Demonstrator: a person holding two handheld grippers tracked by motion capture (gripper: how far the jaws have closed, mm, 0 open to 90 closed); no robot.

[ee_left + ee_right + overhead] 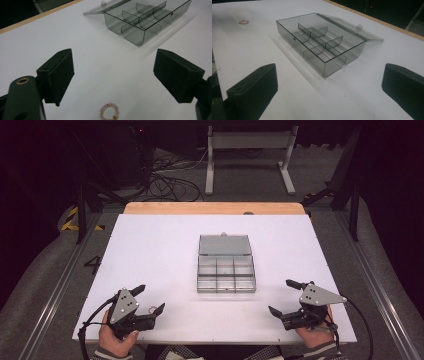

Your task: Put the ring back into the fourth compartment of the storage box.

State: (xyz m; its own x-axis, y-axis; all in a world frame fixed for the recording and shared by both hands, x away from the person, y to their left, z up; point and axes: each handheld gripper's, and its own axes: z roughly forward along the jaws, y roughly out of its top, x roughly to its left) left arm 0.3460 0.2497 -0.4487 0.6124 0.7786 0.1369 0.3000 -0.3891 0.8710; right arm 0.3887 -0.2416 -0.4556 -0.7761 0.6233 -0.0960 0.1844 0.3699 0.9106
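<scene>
— Where are your grippers?

— Both sit at the near edge of the white counter (150, 240). My left gripper (151, 301) is low on my left side and my right gripper (284, 297) low on my right, each in one of my hands, well apart from each other.

— How do the jaws stand?

— Wide apart on both, with nothing between the pads. In the left gripper view I see bare counter between my two black jaws, and the same in the right gripper view.

— And the ring?

— The bead ring (109, 112) lies flat on the counter just ahead of my left gripper, between its jaws and close to their base. It is pink with a few gold beads. No pad touches it. From my right gripper it (243, 22) is far off, beyond the box.

— The box?

— The grey clear box (226, 274) sits ahead of both grippers, about midway between them, and well apart from the ring. Its lid (224, 245) is folded open, flat on the far side. I see six compartments.
</scene>
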